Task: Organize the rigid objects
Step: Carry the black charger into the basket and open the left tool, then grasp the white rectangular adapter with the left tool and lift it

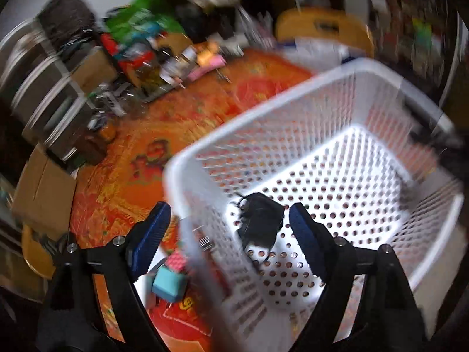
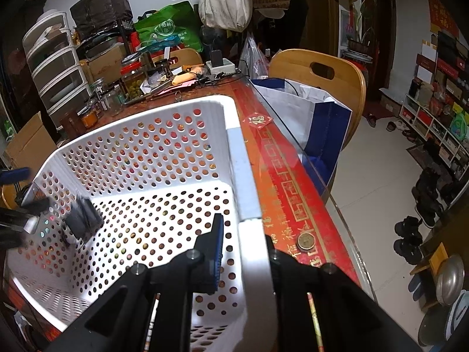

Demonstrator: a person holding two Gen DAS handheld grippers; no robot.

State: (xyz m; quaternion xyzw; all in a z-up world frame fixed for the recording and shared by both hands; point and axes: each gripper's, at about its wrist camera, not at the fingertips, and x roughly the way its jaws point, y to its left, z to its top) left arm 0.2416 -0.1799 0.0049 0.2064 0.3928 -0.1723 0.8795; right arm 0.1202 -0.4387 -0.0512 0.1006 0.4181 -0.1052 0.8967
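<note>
A white perforated plastic basket (image 1: 381, 88) stands on the red patterned table; it also shows in the right wrist view (image 2: 234, 135). A black adapter-like object (image 1: 259, 223) lies on the basket floor, also seen blurred in the right wrist view (image 2: 83, 218). My left gripper (image 1: 230, 234) is open and empty above the basket's near corner, straddling its rim. My right gripper (image 2: 243, 252) is shut on the basket's right wall rim. A teal block (image 1: 168, 284) and a pink object (image 1: 177, 261) lie on the table outside the basket, below the left gripper.
Jars (image 2: 133, 80), boxes, a green bag (image 2: 170, 28) and a drawer unit (image 2: 55, 70) crowd the table's far left. A wooden chair (image 2: 322, 76) with a white and blue bag (image 2: 310, 111) stands past the table's glass edge. A coin (image 2: 306, 240) lies beside the basket.
</note>
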